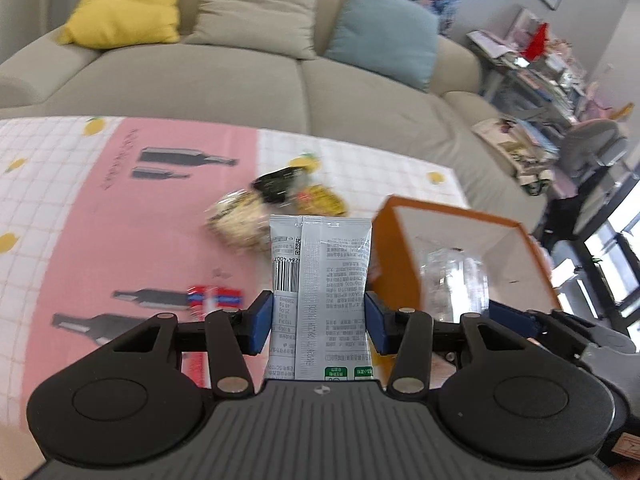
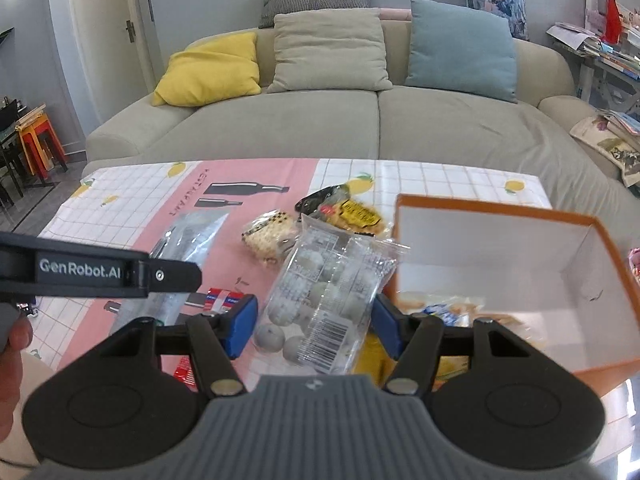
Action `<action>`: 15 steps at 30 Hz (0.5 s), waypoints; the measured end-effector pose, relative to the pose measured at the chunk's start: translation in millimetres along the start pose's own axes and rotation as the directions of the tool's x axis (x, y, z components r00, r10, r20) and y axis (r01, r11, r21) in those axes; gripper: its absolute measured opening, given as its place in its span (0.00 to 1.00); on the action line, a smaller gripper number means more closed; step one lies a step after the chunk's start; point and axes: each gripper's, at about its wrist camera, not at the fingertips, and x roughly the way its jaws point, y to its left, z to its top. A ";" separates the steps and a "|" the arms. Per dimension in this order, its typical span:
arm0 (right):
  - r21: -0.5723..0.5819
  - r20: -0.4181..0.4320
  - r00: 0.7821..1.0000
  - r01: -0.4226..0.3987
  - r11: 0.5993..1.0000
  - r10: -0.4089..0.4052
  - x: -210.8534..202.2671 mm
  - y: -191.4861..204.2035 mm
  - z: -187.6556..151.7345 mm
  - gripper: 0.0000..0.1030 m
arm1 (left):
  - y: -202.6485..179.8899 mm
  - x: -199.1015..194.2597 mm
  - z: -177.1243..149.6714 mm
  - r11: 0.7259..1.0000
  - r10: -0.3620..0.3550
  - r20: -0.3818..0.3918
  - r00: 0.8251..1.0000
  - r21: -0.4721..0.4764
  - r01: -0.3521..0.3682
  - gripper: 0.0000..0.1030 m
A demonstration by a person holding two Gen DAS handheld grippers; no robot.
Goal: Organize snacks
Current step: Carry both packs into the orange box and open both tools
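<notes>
Snacks up off the surface (image 2: 280, 184): left gripper (image 1: 319, 318) jaws clamp a grey sachet (image 1: 320, 276), right gripper (image 2: 316, 320) jaws pinch a clear bag of white balls (image 2: 320, 292), orange box (image 2: 560, 216) just right.

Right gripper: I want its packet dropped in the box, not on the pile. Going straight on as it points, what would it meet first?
Probably the pile, not the box: the right gripper, holding the clear packet of pale balls, points at the cracker packet; the orange box lies to its right. Depth is unclear.
</notes>
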 end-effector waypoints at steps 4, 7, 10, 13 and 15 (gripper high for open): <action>-0.006 -0.004 1.000 0.002 1.000 -0.002 -14.7 -23.1 12.4 0.59 | -29.2 4.6 17.3 0.998 -0.052 0.001 0.999 0.046 0.052 0.53; -0.007 -0.005 1.000 0.015 1.000 -0.015 -24.8 -43.1 22.8 0.59 | -50.1 12.3 29.2 0.993 -0.084 -0.012 0.996 0.077 0.085 0.52; -0.028 -0.015 0.999 0.035 0.999 -0.035 -29.4 -62.0 32.0 0.59 | -70.4 24.3 41.0 0.987 -0.125 -0.045 0.991 0.099 0.129 0.53; -0.082 -0.026 0.997 0.068 0.994 -0.071 -28.7 -80.3 38.7 0.59 | -93.3 38.6 50.0 0.978 -0.138 -0.070 0.988 0.151 0.147 0.53; -0.108 -0.042 0.996 0.078 0.991 -0.083 -25.9 -93.7 41.8 0.59 | -105.0 50.7 55.0 0.973 -0.152 -0.103 0.983 0.159 0.167 0.53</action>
